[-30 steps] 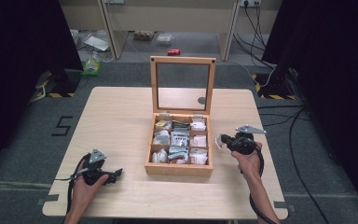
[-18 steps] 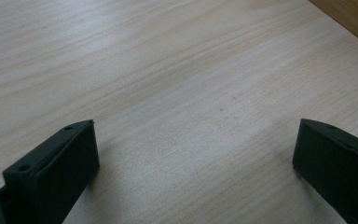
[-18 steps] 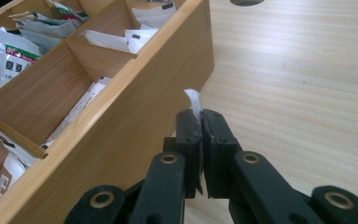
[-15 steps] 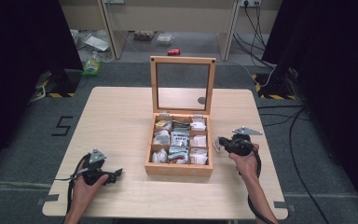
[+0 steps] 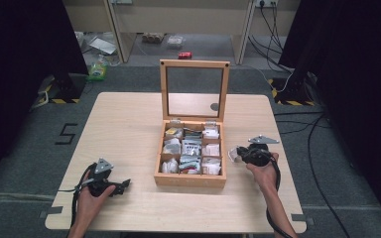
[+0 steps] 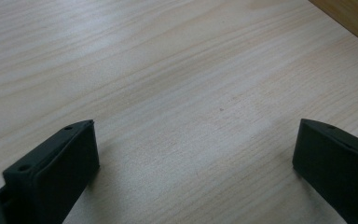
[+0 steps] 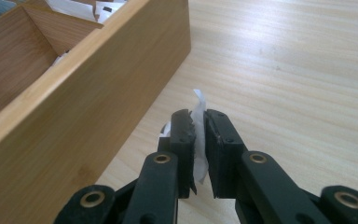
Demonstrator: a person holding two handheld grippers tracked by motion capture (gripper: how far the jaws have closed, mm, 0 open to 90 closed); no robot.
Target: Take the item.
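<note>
The right gripper (image 7: 198,122) pinched a white sachet (image 7: 199,106) just beside the wooden tea box (image 5: 190,179), its jaws easing slightly apart (release step, I judged). The left gripper (image 5: 121,186) rested wide open. Next: withdraw cleanly.

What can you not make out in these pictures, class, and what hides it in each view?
- Packet: right gripper view, mostly hidden between the right gripper jaws; print unreadable.
- Box contents: high view, too small to read.
- Box: right gripper view, cut off by the left edge.
- Left gripper: left gripper view, jaws cut off by the bottom edge.
</note>
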